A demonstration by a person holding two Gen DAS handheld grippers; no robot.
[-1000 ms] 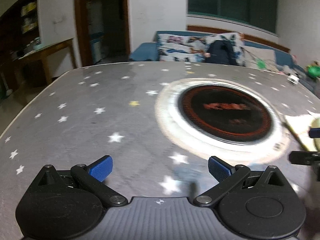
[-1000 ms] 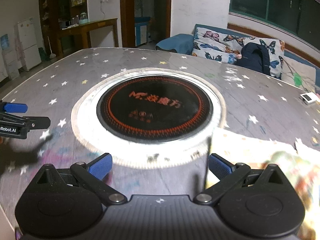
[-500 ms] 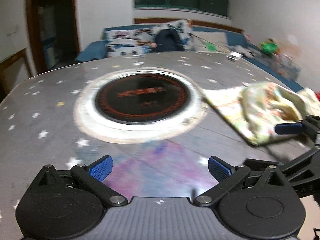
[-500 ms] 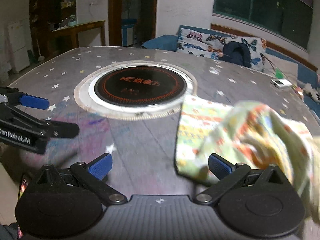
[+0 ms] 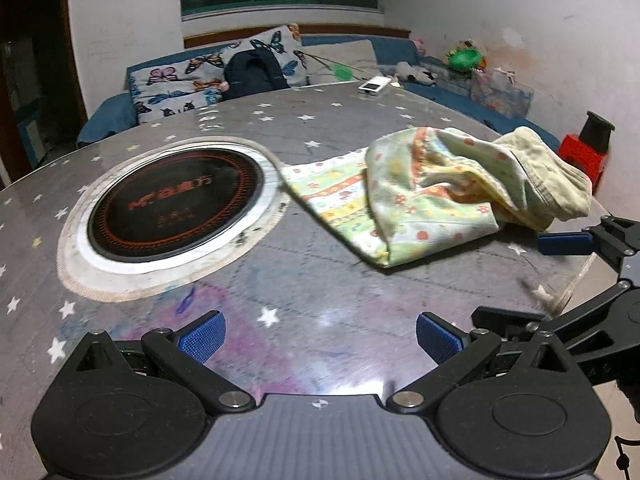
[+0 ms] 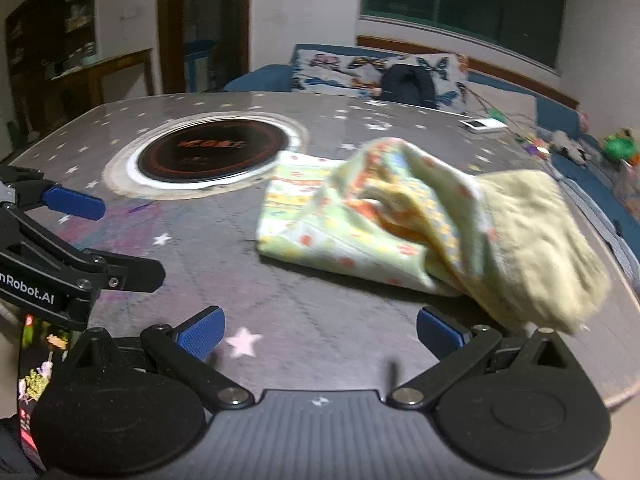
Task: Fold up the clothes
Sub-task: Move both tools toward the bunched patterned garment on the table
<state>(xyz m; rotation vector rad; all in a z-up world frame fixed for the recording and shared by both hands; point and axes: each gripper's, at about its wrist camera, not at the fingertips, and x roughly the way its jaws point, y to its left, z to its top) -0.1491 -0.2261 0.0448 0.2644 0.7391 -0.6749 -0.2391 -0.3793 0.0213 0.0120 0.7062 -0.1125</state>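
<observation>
A crumpled pale-green cotton garment printed with orange and yellow motifs (image 5: 432,196) (image 6: 400,224) lies bunched on the table. One flat end spreads out; the other end is heaped and rumpled.

Left gripper (image 5: 318,330): I held it low and level, jaws spread wide, blue pads (image 5: 202,336) gripping nothing. Right gripper (image 6: 318,330): same posture, jaws spread wide, nothing between them. Placement: I kept the two close side by side, both pointing forward.

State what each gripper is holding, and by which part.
Nothing: left gripper and right gripper are both open, apart from the crumpled pale-green printed cloth garment.
</observation>
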